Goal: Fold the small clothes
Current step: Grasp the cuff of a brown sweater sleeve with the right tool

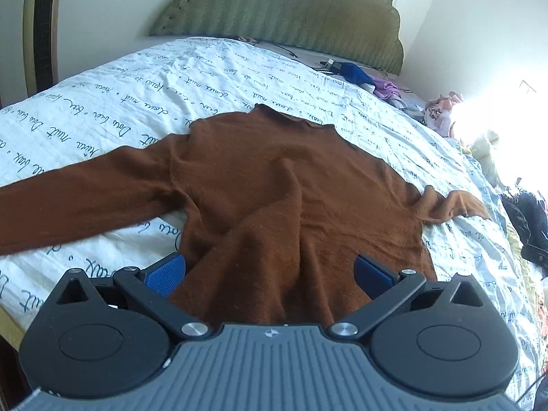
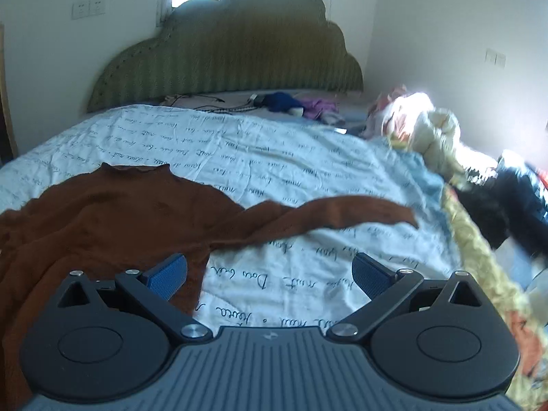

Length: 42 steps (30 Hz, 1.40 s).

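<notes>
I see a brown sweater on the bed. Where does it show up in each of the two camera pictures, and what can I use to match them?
Left wrist view: the brown sweater fills the middle, both sleeves spread, its hem between the open left gripper.
Right wrist view: the sweater sits at left, one sleeve reaching right; the open right gripper hovers at its edge.
Shared landmark: the green scalloped headboard.

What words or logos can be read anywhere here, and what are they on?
"Dou" and "nuit": cursive script printed all over the white bedsheet; the other words are too distorted or blurred to read.
Small emblem, no letters: on the left gripper body; the same on the right gripper.
Brown sweater: no text.
</notes>
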Available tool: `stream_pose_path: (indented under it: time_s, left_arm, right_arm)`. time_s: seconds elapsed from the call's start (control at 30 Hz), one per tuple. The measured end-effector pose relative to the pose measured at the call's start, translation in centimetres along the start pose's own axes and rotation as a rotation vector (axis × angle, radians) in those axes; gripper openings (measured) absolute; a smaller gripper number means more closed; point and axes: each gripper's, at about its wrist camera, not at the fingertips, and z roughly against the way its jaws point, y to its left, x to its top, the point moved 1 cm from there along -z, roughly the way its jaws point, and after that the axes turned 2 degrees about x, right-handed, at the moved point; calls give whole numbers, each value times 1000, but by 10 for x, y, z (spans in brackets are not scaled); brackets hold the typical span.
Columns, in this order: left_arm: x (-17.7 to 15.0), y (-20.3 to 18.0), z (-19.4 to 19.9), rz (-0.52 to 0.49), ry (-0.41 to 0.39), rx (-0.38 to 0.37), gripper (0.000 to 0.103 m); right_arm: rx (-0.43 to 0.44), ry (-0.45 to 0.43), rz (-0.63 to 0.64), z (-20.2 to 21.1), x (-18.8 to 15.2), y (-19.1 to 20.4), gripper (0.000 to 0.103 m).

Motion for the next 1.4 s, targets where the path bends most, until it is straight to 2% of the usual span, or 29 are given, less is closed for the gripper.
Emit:
stream_pose_path:
  time_s: [0.07,0.13,0.17,0.2,0.23,0.3,0.33,0.37,0.4,0.43,0.5,0.6,0.7,0.77,0.83,0.97,1.2,1.27,1.33,1.37,1.4]
  left_arm:
    - [-9,-9,5,-15,10,18,103]
    - [-16,-16,9,-38,23,41,103]
    - [-19,-20,10,-58,34,63,103]
    - [-21,-23,9,-74,47,82,103]
    - [-23,-25,9,-86,51,95,103]
    - [-25,-26,8,-85,57,119,103]
    - [-25,-26,7,-75,64,123,103]
    - [-24,-27,6,-68,69,112,103]
    - [-24,-29,6,-67,71,98,103]
    - [-24,-31,6,-69,69,102,103]
    - [-24,-37,4,-82,66,129,103]
    - [-24,-43,-3,-91,90,131,103]
    - [-24,-53,-14,-112,101,122,103]
    - [-23,-61,-20,-135,109,127,103]
    - [-20,-69,-28,-153,132,129,103]
    - [-16,-79,-47,-179,197,132,103]
    - [-18,-82,-64,-160,238,127,103]
    - [-18,-83,-65,-161,243,131,103]
    - [-17,-82,-68,-161,254,145,103]
    - [-18,-81,-68,-157,260,149,103]
    - [-18,-79,-69,-152,265,153,103]
  right_arm:
    - [-28,13,-23,-23,-4,-17,103]
    - [-99,-18,13,-30,-11,-29,103]
    - [-98,-11,44,-35,-10,-34,103]
    - [-85,-46,52,-28,-8,-43,103]
    - [-66,-122,36,-21,-2,-49,103]
    - [18,-252,12,-18,3,-73,103]
    - [43,-225,-5,-31,6,-88,103]
    - [44,-119,-40,-54,9,-106,103]
    - [28,-50,-112,-75,9,-127,103]
    - [34,-34,-195,-90,7,-151,103]
    - [69,-71,-340,-110,5,-194,103]
    - [60,-104,-509,-138,7,-246,103]
    - [121,-48,-722,-183,4,-291,103]
    - [159,-60,-779,-205,1,-307,103]
    - [141,-55,-832,-222,-2,-318,103]
    - [216,-76,-956,-247,-10,-335,103]
    - [248,-60,-906,-271,2,-333,100]
    - [244,-45,-895,-274,6,-333,87]
    - [244,-47,-903,-275,5,-336,23]
    - [241,-23,-925,-279,4,-337,16]
    - [247,-21,-926,-281,3,-338,15]
